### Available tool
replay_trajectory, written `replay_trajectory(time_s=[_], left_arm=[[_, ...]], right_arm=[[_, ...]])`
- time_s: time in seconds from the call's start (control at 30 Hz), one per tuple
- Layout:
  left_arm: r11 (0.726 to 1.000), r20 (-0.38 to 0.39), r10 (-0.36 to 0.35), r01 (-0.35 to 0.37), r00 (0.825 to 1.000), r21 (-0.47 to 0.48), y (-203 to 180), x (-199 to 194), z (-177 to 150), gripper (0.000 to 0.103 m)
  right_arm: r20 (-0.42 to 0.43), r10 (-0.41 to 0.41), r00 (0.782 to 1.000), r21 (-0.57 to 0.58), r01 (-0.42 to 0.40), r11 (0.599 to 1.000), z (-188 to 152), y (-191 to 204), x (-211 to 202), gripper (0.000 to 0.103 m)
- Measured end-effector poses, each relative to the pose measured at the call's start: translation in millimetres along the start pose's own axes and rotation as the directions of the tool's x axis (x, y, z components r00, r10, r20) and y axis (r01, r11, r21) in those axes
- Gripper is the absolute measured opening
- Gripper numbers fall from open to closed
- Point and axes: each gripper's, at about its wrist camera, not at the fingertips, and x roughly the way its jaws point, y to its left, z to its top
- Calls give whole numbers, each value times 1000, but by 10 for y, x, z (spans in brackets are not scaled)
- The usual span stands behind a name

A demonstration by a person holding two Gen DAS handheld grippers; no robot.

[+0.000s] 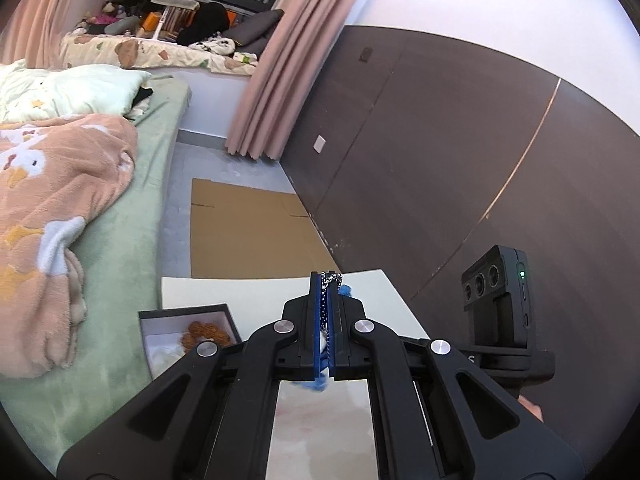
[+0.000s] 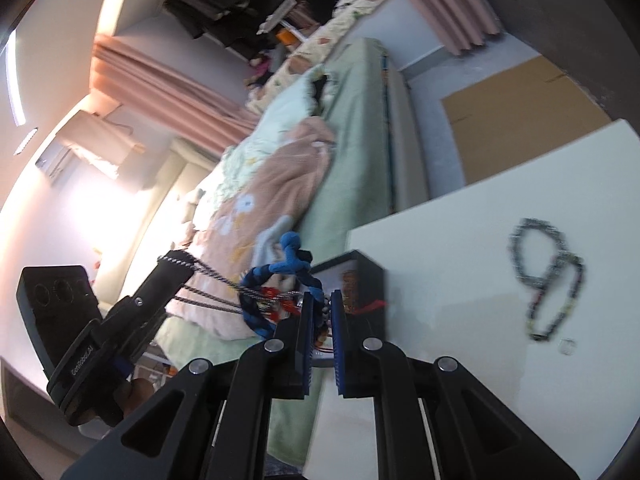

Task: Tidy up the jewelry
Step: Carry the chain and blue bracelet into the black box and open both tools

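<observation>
My left gripper is shut on a silver chain tangled with a blue braided cord. In the right wrist view the left gripper holds the chain taut toward the blue cord with red beads. My right gripper is nearly shut on the tangle's other end. A black jewelry box holds orange pieces; it also shows behind my right fingers in the right wrist view. A dark beaded necklace lies on the white table.
A bed with a green sheet and peach blanket lies left of the table. Cardboard lies on the floor beyond the white table. A dark wall panel stands to the right. A small clear piece lies by the necklace.
</observation>
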Motion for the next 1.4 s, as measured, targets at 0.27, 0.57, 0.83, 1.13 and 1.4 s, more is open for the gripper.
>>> replay_trajectory(time_s=[0.27,0.57,0.83,1.13,1.4], left_arm=[[998,46,48,-45,998,-47,237,-178,45,3],[992,-6,82,-82,997,-98,488,-111,40,4],[985,-50,122,-127,991,-121,564,10,-49,61],[983,-72,144,-151,987,-105,462,127,-95,61],[986,-134,145,-155,980,-63,279,374,-217,61]], right_arm=[[-51,65,997,-18,-66,998,-51,227,330,40],[13,46,999,-34,-45,998,-53,244,181,72],[52,-58,997,28,57,998,-4,-88,-136,72],[83,-125,989,77,118,990,11,-406,-492,72],[67,-242,968,119,233,965,-12,-708,-767,72]])
